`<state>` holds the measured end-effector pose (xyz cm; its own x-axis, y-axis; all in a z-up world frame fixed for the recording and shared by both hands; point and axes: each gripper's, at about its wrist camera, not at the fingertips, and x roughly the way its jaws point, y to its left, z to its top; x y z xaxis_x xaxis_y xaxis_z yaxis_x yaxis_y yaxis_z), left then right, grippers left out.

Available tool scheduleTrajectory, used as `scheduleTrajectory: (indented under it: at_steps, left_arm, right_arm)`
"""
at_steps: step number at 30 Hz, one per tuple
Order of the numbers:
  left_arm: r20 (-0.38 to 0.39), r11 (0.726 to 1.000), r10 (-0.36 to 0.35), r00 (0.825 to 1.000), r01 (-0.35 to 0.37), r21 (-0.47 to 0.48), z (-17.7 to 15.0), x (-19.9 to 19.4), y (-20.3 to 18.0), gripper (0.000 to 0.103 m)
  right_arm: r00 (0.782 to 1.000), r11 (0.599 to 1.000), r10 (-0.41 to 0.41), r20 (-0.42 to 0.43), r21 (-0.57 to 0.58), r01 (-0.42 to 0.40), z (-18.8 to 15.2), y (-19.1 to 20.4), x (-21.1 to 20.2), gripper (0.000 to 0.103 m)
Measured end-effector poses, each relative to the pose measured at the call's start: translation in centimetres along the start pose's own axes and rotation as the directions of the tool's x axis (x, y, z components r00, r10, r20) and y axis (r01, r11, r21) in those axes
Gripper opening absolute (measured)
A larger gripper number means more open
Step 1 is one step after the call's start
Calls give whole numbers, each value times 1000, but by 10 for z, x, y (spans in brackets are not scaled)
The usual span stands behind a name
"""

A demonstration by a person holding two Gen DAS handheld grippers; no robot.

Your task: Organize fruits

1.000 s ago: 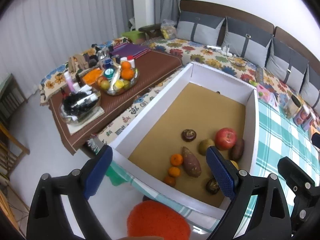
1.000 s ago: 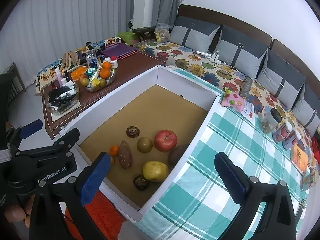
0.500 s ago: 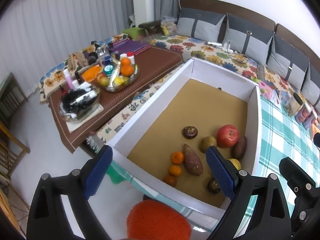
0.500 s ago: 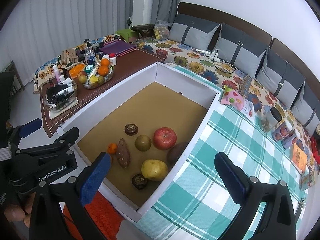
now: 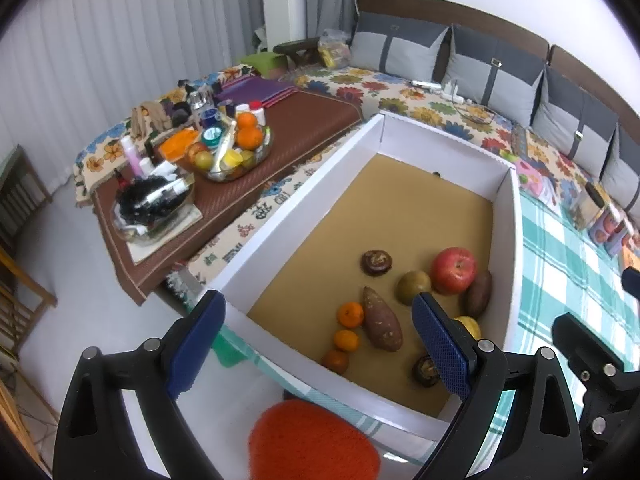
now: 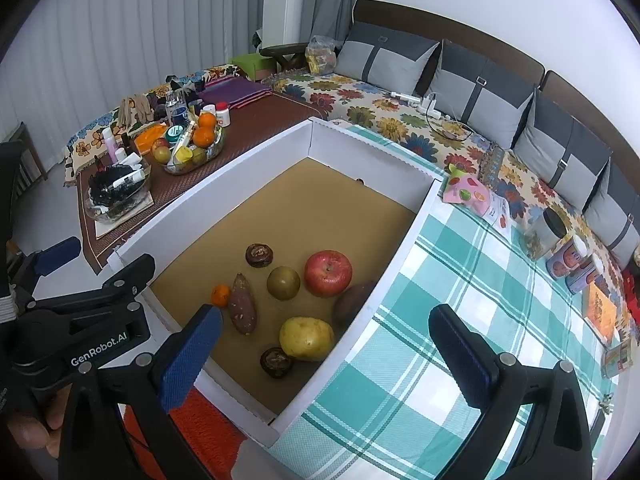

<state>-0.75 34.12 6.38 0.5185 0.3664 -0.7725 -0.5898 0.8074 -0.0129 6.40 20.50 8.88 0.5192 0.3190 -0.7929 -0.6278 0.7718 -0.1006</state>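
Below, fruits (image 6: 328,273) lie boxed beneath both open claws (image 5: 316,340) (image 6: 324,354).

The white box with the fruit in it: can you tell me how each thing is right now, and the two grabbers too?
white box: open on top, no lid.
red apple: upright, stem dimple up, loose in the box.
sweet potato: lying flat, beside a small orange.
yellow fruit: resting near the box wall.
left gripper: open, empty.
right gripper: open, empty.
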Motion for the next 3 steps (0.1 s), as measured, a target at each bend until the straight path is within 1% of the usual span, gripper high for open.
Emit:
scheduleTrajectory:
  at_steps: [1,3]
  left_arm:
    - [5,1000,-19,1000,19,-10,-1,0,1,96]
    - [9,999,-31,999,31,-9,-2,0,-1,96]
  right_arm:
    - [1000,1000,1,-1,2,-1,0,1,1,102]
    - [1000,1000,4,-5,6,-4,-2,0,4,102]
